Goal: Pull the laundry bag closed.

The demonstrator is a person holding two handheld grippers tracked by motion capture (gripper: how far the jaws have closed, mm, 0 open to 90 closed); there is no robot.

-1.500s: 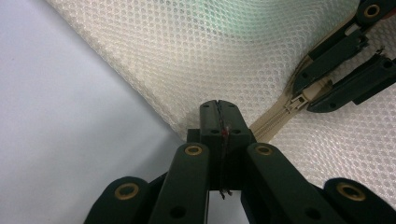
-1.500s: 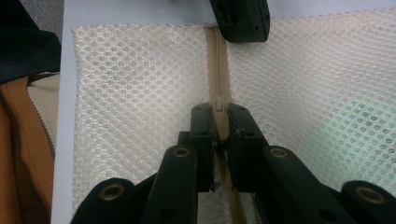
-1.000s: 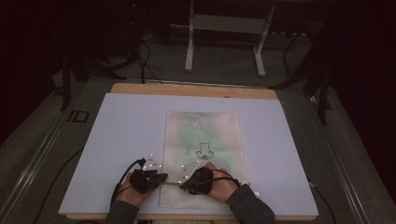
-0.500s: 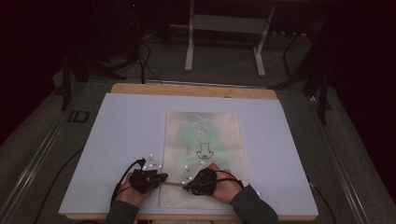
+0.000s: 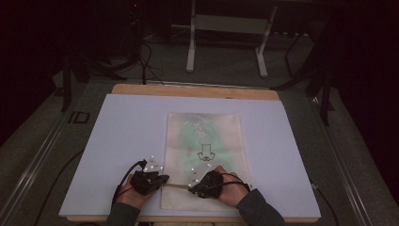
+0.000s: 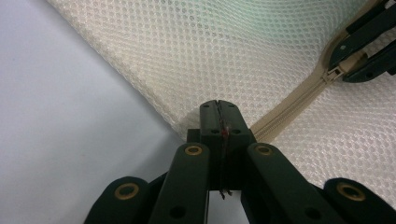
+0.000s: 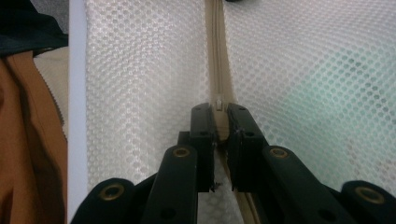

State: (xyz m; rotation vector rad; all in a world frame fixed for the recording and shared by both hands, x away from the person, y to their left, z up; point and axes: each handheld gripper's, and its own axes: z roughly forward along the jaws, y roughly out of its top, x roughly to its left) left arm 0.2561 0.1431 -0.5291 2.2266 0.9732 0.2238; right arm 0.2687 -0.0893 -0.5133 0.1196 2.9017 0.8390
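Both hands are low at the near edge of the white-covered worktop (image 5: 117,141), and between them lies the cream mesh laundry bag (image 5: 203,141), flat, its long side running away from the person, something pale green showing through the netting. The left gripper (image 5: 162,181) sits at the bag's near left corner — its fingers (image 6: 211,122) are pinched tight together on the corner fabric, right where the beige zipper (image 6: 289,100) begins. That zipper runs along the bag's near edge toward the right gripper (image 5: 194,187), and there the fingers (image 7: 201,123) stand narrow, clamped either side of the small zipper slider (image 7: 218,103), the pull caught between them. From the left gripper's view the other tool's black tips (image 6: 369,51) sit on the slider farther along the tape. The mesh bulges gently upward between the two grips — taut along the zip.
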